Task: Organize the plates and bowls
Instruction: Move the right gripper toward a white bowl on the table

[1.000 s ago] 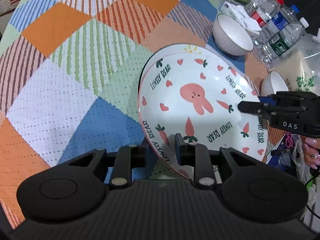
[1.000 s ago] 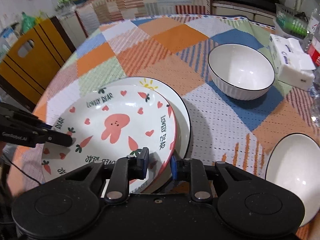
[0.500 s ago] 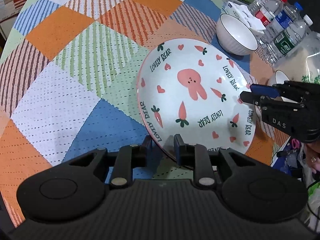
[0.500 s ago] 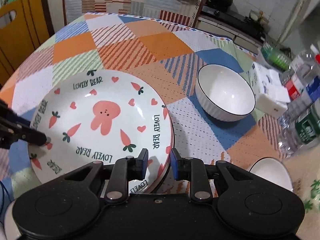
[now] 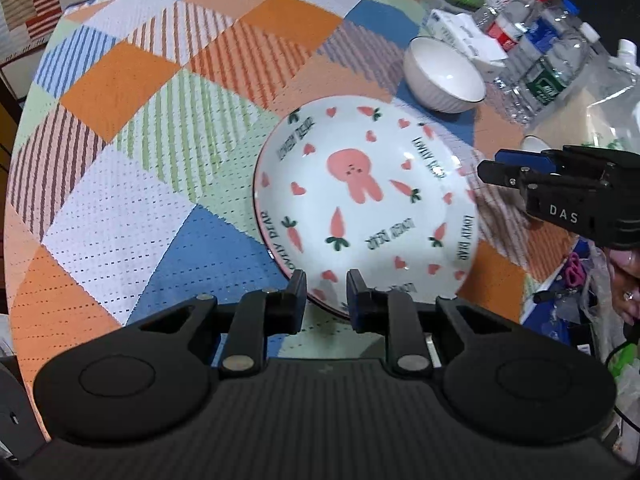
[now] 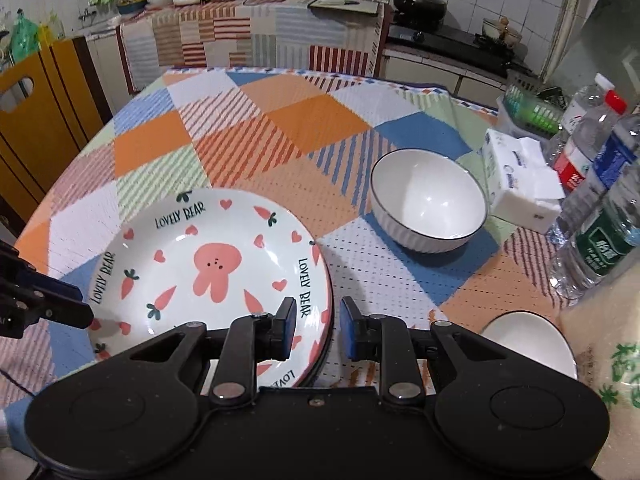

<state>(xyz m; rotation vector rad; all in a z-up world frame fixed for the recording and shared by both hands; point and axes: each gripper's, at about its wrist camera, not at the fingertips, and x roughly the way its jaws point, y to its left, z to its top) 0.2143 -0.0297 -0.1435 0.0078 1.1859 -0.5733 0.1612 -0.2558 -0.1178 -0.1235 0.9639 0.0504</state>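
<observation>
Plates: a rabbit plate [image 6: 208,272] printed with carrots, hearts and "LOVELY BEAR" lies flat on the desk [image 6: 288,120]; the right wrist view shows a second rim under its right edge, so it tops a stack.
Left tongs [image 5: 326,286]: the fingers stand a narrow gap apart, just above the near rim of the plate; nothing is pinched, and whether they touch the rim cannot be told.
Right tongs [image 6: 318,320]: narrowly spread, empty, hovering over the right edge of the stack; in the left wrist view they sit just off the plate's right rim, clear of it.
Far bowl [image 6: 428,200]: white with a dark rim, upright on a blue square of the cloth, apart from the plates.
Near bowl [image 6: 528,340]: white, at the desk's right edge, partly hidden behind the right tongs.
Tissue pack [image 6: 520,176]: just beside the far bowl, to its right.
Bottles [image 6: 600,200]: clear water bottles clustered at the right edge, past the tissue pack.
Hand [image 5: 626,280]: part of a person's hand shows below the right tongs in the left wrist view.
</observation>
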